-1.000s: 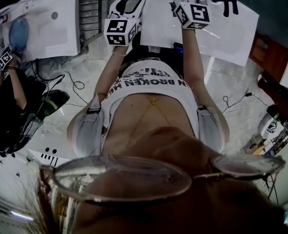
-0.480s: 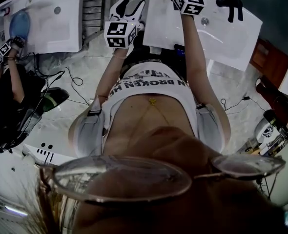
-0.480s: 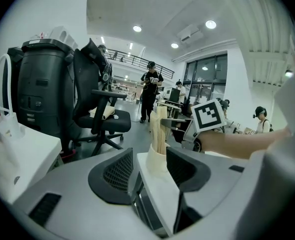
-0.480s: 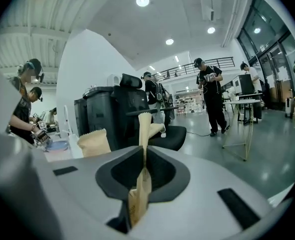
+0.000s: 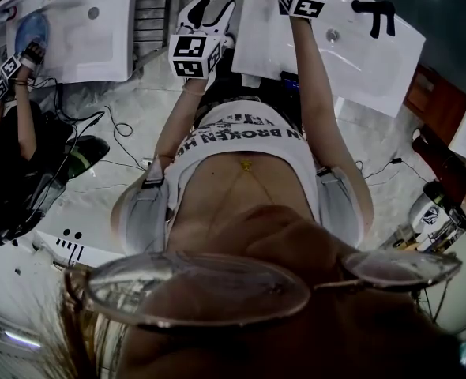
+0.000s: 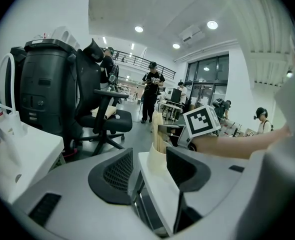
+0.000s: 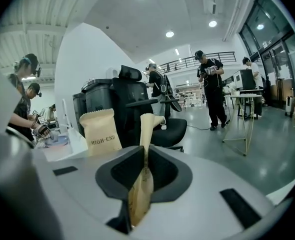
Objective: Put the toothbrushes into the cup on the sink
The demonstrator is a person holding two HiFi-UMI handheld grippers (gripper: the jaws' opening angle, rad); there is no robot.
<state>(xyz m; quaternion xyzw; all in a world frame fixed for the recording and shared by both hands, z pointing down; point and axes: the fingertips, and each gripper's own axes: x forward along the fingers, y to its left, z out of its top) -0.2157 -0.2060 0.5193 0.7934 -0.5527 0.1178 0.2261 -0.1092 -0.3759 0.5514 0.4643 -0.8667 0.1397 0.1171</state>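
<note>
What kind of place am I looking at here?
Likely an open-plan office or lab staged for recording, not a bathroom: freestanding sinks, an office chair, cables across the floor.

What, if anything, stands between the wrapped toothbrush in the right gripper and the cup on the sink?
Nothing visible does: the right gripper is shut on the wrapped toothbrush, and the left gripper view shows it close beside the cream cup.

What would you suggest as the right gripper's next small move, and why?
Probably ease the right gripper across to the upright HIGH-END packet. Its jaws are shut on a paper packet, and that standing packet likely marks the cup, which I cannot clearly see.
</note>
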